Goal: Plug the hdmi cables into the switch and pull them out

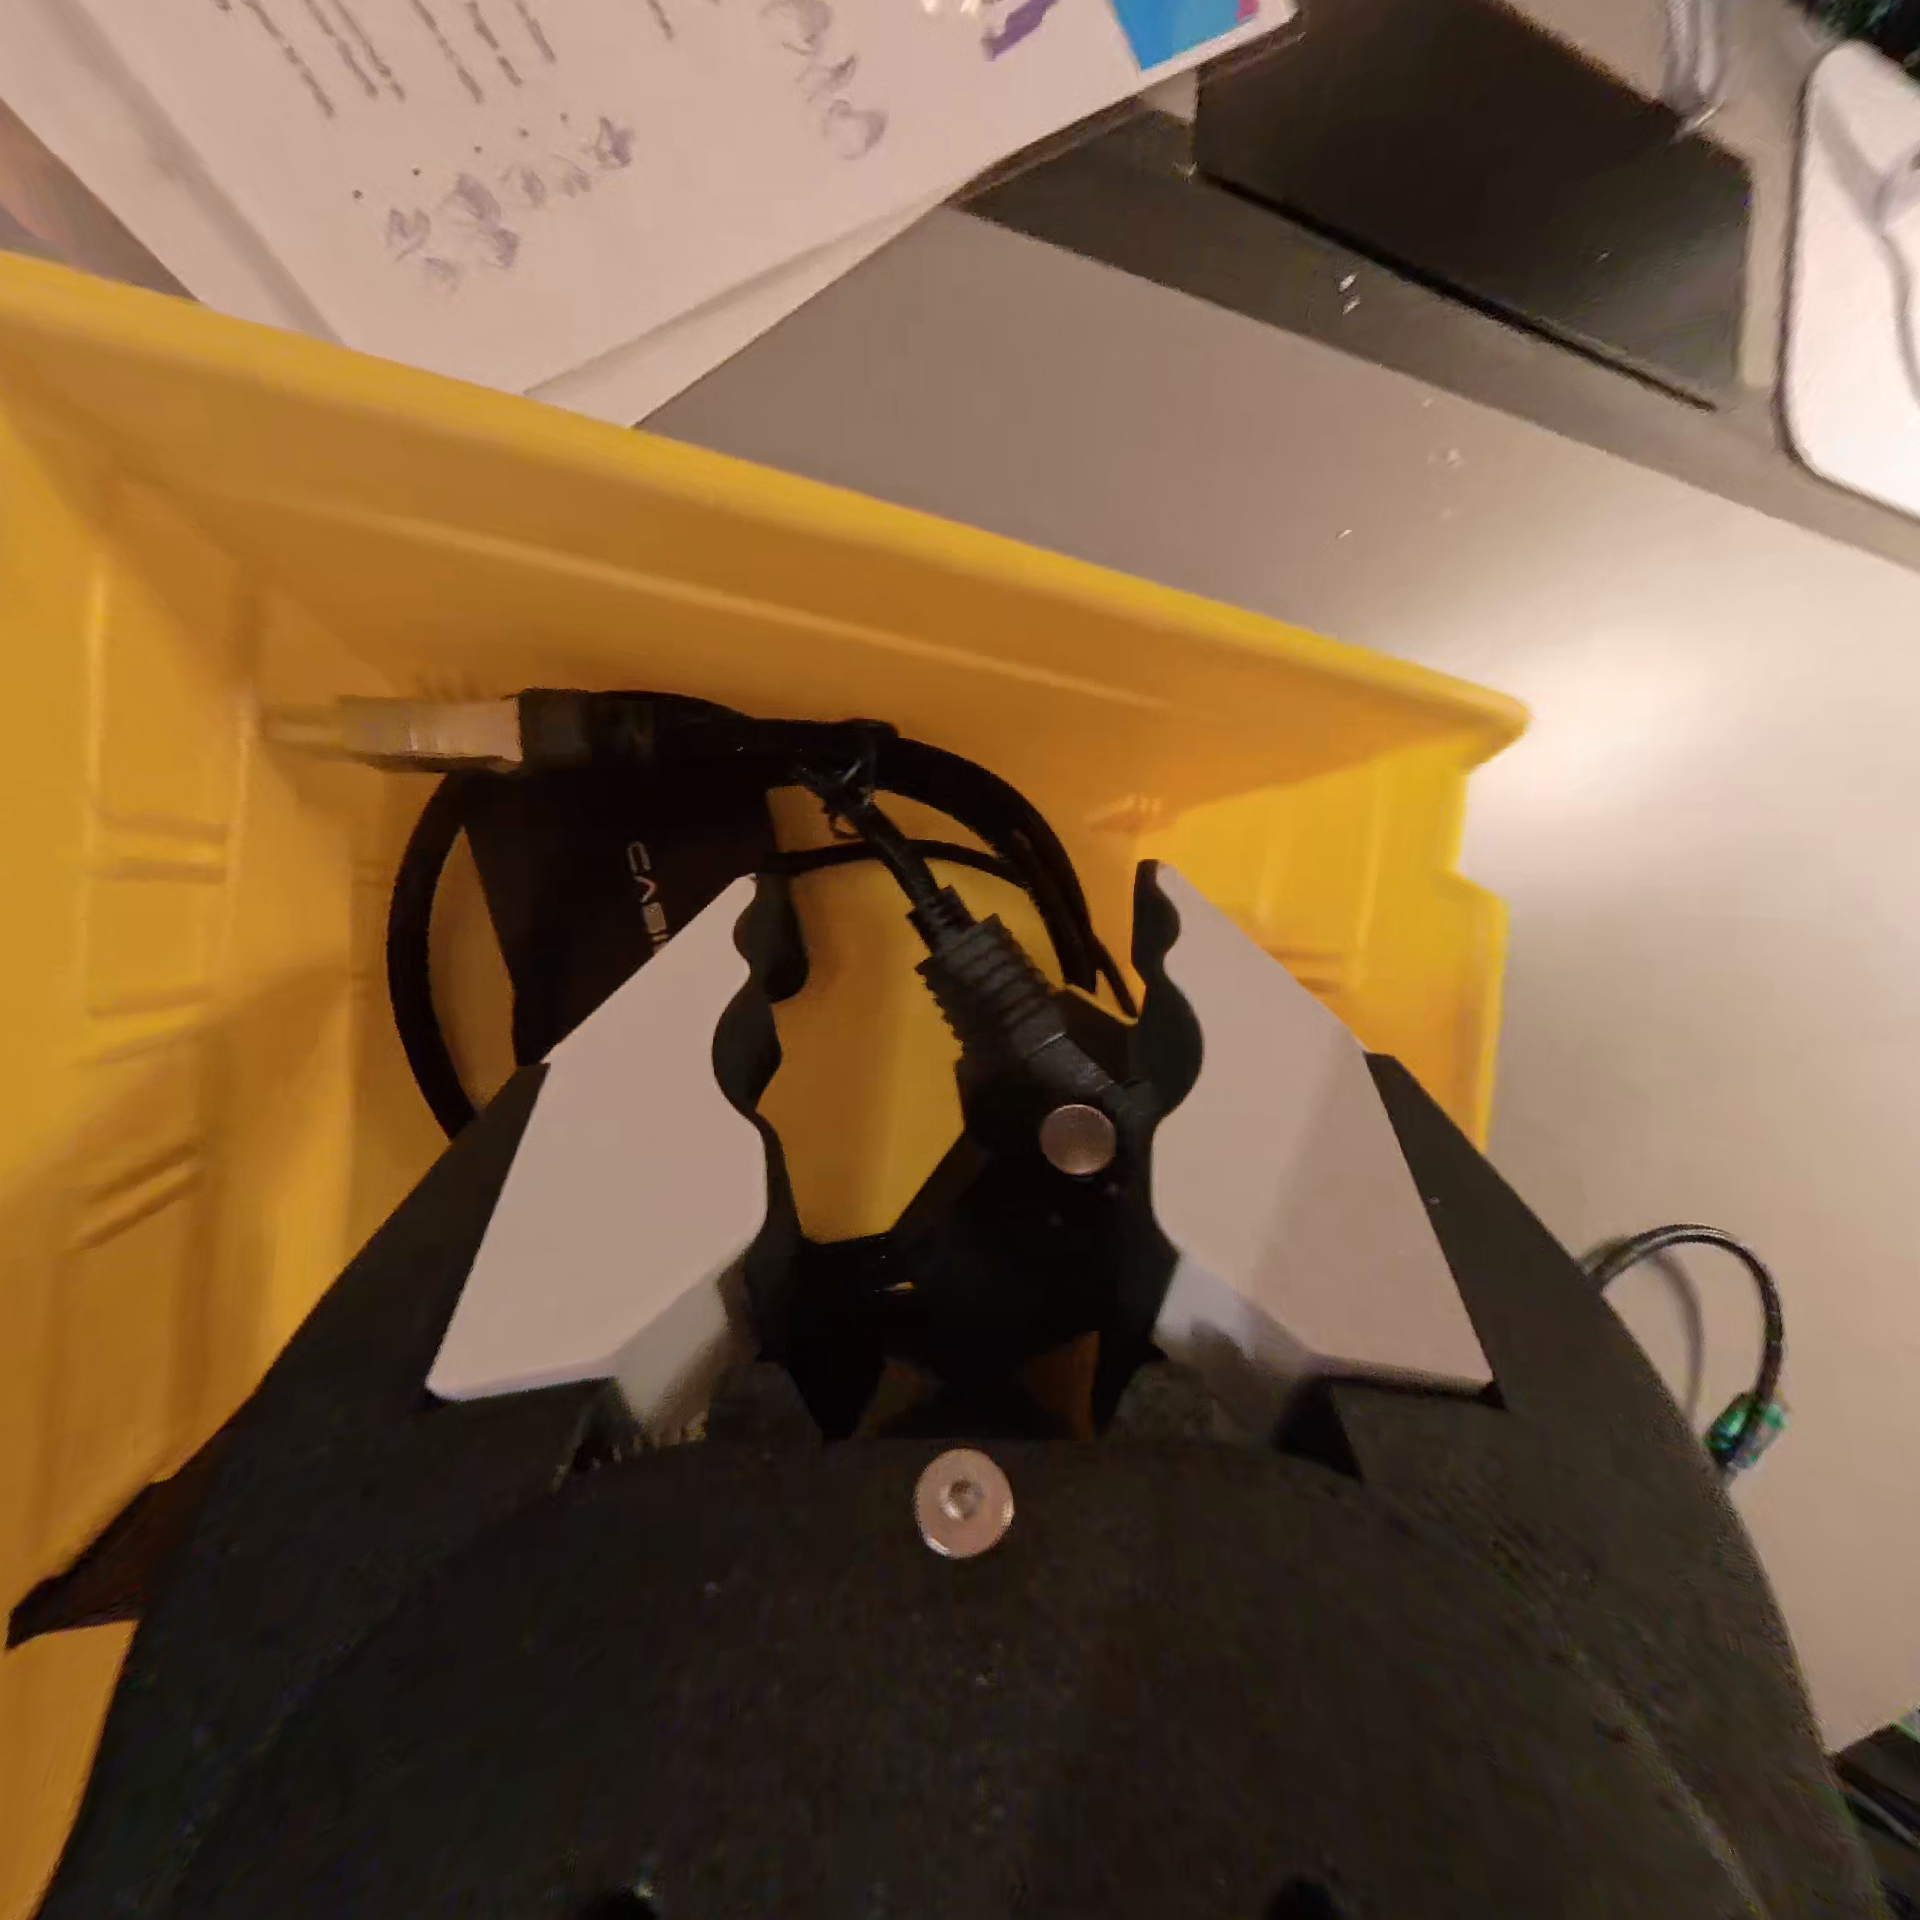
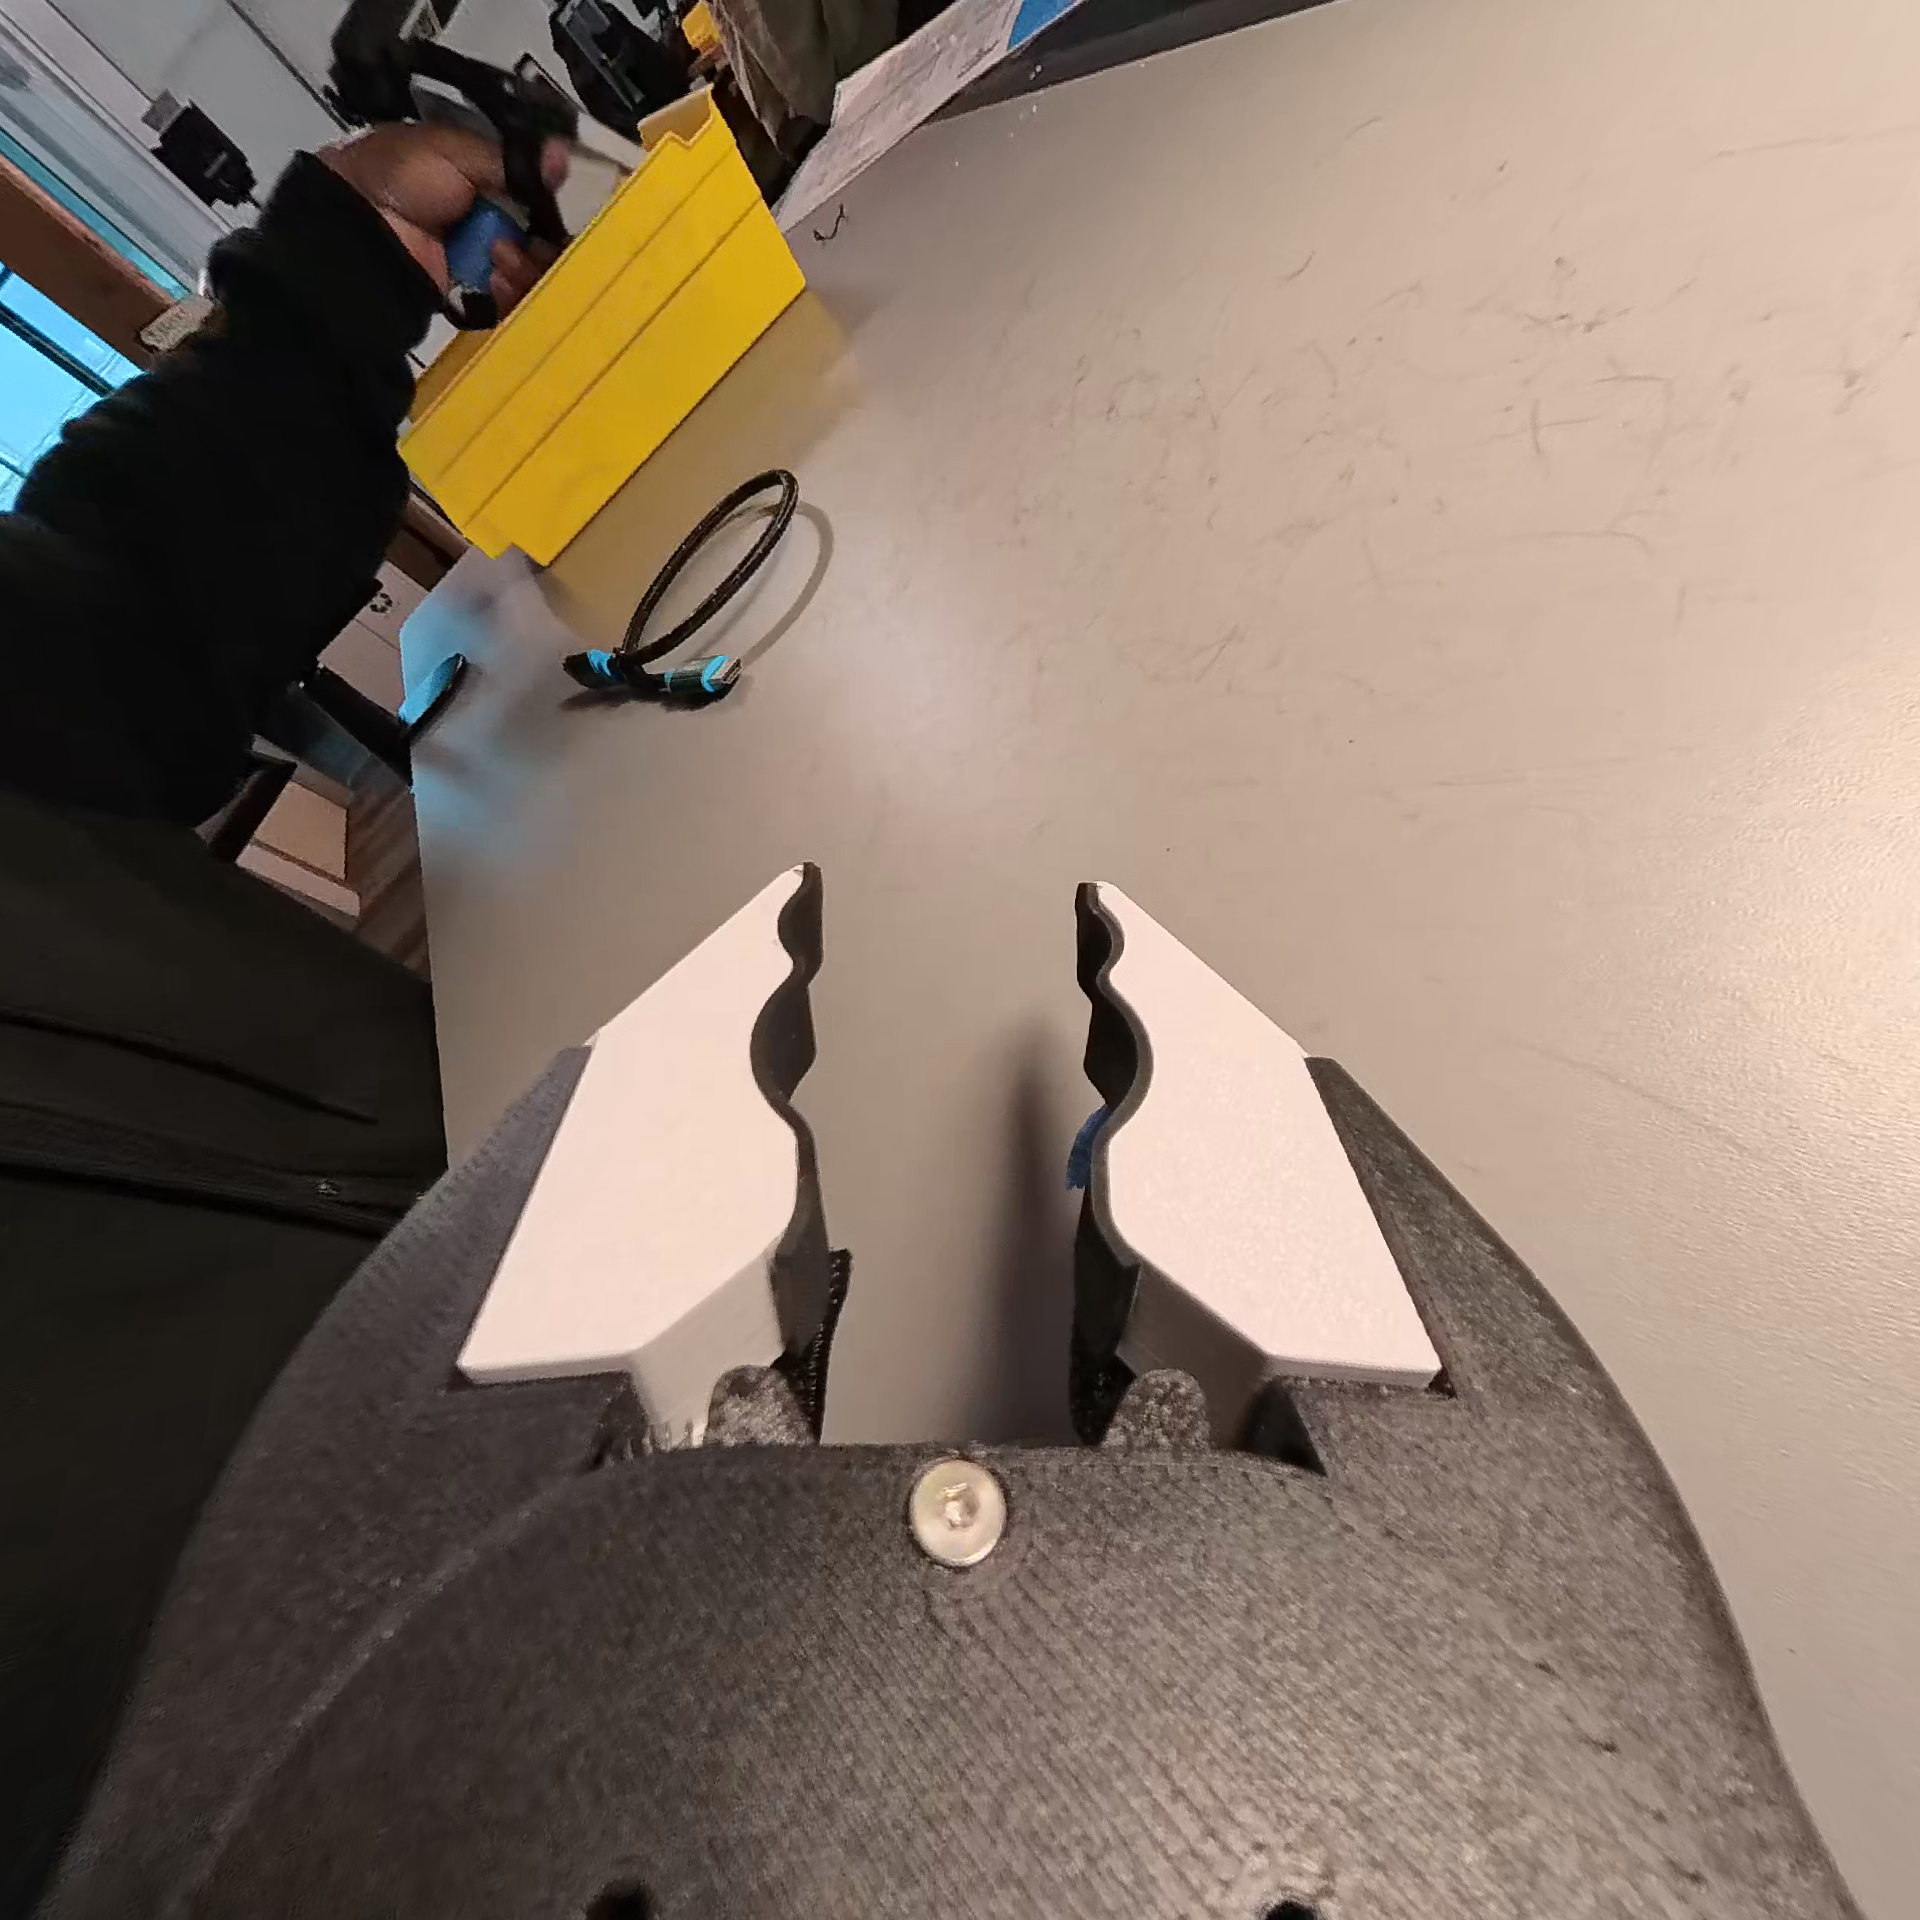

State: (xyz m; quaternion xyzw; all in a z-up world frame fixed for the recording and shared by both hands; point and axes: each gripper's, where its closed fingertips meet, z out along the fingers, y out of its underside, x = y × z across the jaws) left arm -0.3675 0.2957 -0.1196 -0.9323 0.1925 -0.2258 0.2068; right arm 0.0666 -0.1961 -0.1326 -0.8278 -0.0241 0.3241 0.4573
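Two grippers: one reaches into the bin, the other hangs over the bare table.
Left gripper (image 1: 945,883): its jaws stand wide apart; a black plug piece with ribbed strain relief (image 1: 997,997) lies between them, close against the right finger. I cannot tell if it is truly clamped.
Black cable (image 1: 416,935): it curls in a loop behind the fingers, inside the yellow bin (image 1: 727,582), and a pale connector (image 1: 436,727) rests at the far wall, to the left.
Black flat item (image 1: 592,883): it lies on the bin floor under the cable; whether it is the switch I cannot tell.
Right gripper (image 2: 945,878): the jaws are apart and nothing is between them, only grey table (image 2: 1351,520).
HDMI cable with blue ends (image 2: 707,592): coiled on the table, far and left of the right gripper, just beside the near end of the bin.
Hand (image 2: 447,197): it holds the left gripper's handle above the bin.
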